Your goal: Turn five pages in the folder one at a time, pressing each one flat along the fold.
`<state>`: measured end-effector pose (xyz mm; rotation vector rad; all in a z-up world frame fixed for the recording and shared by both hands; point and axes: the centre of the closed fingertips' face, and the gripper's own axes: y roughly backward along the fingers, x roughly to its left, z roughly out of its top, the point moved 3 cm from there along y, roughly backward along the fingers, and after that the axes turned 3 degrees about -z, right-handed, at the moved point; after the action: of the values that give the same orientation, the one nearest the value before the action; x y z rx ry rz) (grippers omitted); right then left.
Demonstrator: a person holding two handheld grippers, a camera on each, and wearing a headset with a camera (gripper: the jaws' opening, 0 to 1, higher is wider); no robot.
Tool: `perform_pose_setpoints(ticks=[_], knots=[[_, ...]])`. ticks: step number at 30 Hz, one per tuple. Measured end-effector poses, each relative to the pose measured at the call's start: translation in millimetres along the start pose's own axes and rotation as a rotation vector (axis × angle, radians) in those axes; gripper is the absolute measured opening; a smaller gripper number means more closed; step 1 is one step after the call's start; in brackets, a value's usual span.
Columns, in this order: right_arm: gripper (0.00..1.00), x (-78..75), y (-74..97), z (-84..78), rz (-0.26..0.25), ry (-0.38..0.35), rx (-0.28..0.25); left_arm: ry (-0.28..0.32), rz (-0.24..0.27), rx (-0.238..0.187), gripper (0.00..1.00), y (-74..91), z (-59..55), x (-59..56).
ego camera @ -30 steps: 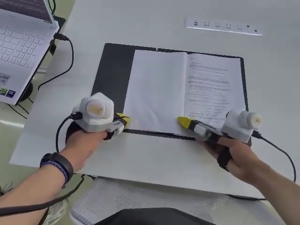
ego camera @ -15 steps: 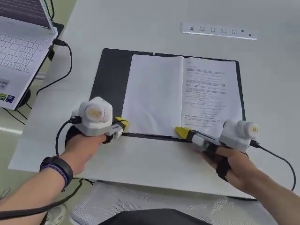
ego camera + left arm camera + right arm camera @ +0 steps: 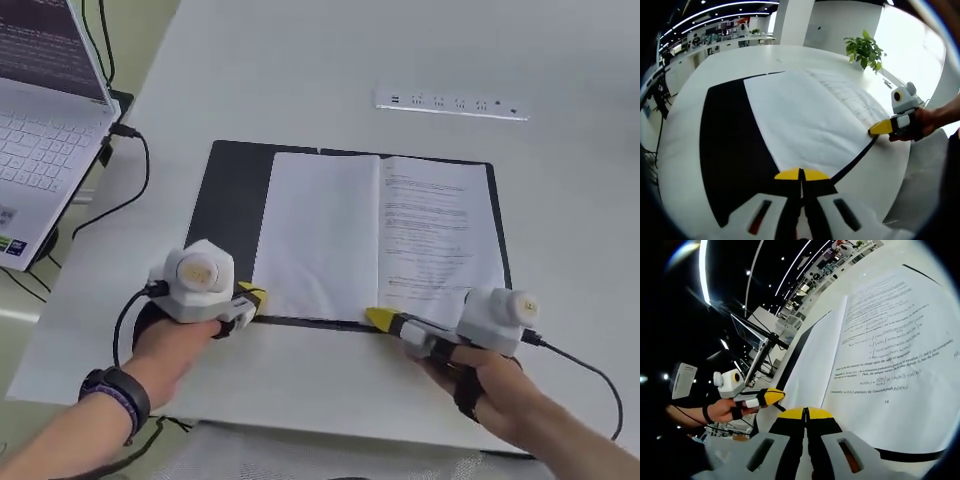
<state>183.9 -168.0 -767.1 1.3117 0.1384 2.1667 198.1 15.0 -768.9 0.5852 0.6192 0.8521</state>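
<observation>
Now the black folder [image 3: 228, 195] lies open and flat on the white table [image 3: 300, 60]. It holds sheets of paper. On its left side the dark cover shows bare. Next comes a blank white page [image 3: 315, 235]. Right of the fold lies a printed page [image 3: 435, 235] with rows of small words, too tiny to read from the head view. Both pages lie flat, and the fold runs straight down the middle between them.

A white laptop [image 3: 40, 140] sits well to the left of the folder, with a black cable [image 3: 135, 170] plugged into its side. A white power strip [image 3: 450, 103] lies past the top of the folder.

The left gripper [image 3: 252, 296] sits at the bottom edge of the folder, near the bottom left corner of the blank page. Its yellow tips are pressed together with nothing between them. I cannot tell if they touch the paper.

The right gripper [image 3: 380, 318] sits at the bottom edge too, just at the foot of the fold. Its yellow tips are also pressed together and grip nothing. The tips of the two grippers point toward each other, with the blank page's bottom edge between them.
</observation>
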Motion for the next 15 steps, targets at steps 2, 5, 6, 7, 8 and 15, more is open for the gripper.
perform_pose_setpoints(ticks=[2,5,6,7,8,15], knots=[[0.00,0.8,0.5,0.5,-0.005,-0.012,-0.001,0.007,0.003,0.003,0.00,-0.2,0.2,0.1],[0.00,2.3,0.6,0.7,-0.010,-0.011,0.001,0.013,0.003,0.012,0.00,0.5,0.4,-1.5],[0.00,5.5,1.4,1.4,-0.005,0.007,0.000,0.011,-0.003,0.015,0.01,0.5,-0.2,-3.1],[0.00,6.7,1.9,1.4,-0.002,0.015,0.002,0.008,-0.007,0.016,0.03,0.8,-0.6,-4.6],[0.00,8.7,2.8,0.9,0.007,0.034,0.009,-0.011,-0.011,0.018,0.04,2.1,-0.4,-7.3],[0.06,12.2,9.6,0.0,-0.006,0.081,0.015,-0.041,0.001,0.018,0.12,9.5,2.9,-13.0]])
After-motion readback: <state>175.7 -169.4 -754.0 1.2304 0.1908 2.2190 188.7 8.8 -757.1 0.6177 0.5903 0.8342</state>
